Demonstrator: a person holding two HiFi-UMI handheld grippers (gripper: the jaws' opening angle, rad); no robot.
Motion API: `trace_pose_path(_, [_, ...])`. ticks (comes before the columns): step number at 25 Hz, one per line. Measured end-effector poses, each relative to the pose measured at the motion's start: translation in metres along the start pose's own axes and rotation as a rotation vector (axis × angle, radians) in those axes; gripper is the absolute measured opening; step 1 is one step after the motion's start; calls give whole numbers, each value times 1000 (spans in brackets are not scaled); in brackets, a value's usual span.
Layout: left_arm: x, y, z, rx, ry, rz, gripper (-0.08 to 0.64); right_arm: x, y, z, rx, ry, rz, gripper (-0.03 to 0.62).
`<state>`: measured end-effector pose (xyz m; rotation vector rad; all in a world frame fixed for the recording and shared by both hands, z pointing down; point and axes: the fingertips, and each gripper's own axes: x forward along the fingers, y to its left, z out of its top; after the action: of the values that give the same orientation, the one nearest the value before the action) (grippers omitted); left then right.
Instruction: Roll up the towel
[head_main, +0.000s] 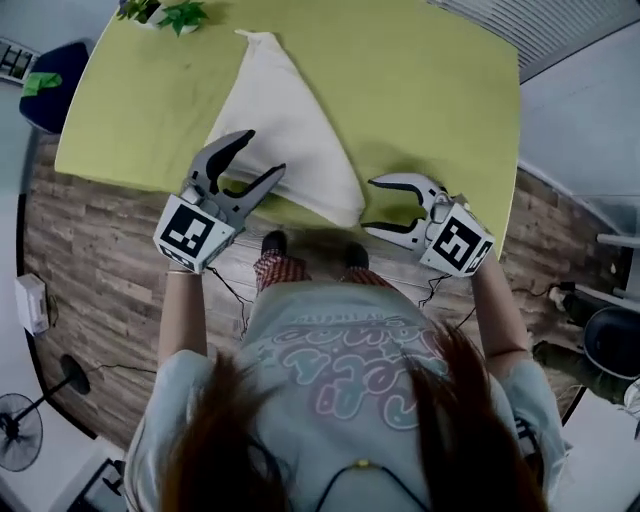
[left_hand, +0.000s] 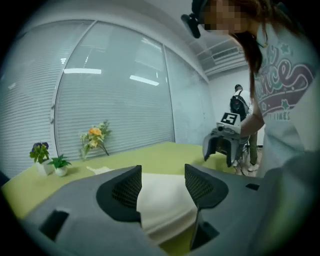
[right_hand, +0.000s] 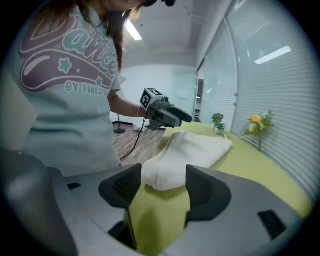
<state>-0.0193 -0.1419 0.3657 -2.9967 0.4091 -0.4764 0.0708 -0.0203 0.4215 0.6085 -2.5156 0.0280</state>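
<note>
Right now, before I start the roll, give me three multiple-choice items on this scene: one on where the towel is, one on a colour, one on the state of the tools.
1. Where does the towel lie?
A. on the table
B. on the wooden floor
C. draped over a chair

2. What colour is the table top?
A. red
B. yellow-green
C. black

3. How do the left tool and the right tool stand?
A. both shut on the towel
B. left shut on it, right open
C. both open, holding nothing

Answers:
1 A: the head view shows the towel resting on the table, its near end by the edge.
2 B: every view shows a yellow-green top.
3 C: each tool's own view shows its jaws apart, pressing on nothing.
</note>
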Motion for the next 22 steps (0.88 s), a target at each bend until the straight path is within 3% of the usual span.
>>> trace_pose_path(4, [19, -69, -18, 2, 92, 6, 244, 11, 11, -9, -136, -30, 109, 270])
trace_pose_path(7, [21, -97, -24, -5, 122, 24, 244, 32, 18, -16, -219, -5, 187, 270])
trace_pose_path(10, [19, -109, -27, 13, 148, 36, 244, 44, 17, -17, -191, 19, 232, 263])
trace_pose_path(15, [18, -119, -30, 27, 171, 59, 244, 48, 2, -17, -145, 20, 255, 168])
trace_pose_path(18, [27, -122, -37, 121, 205, 87, 270, 45, 1, -6, -137, -25, 242, 72])
trace_pose_path(22, [42, -118, -57, 293, 305, 117, 291, 33, 7, 12, -149, -62, 251, 63])
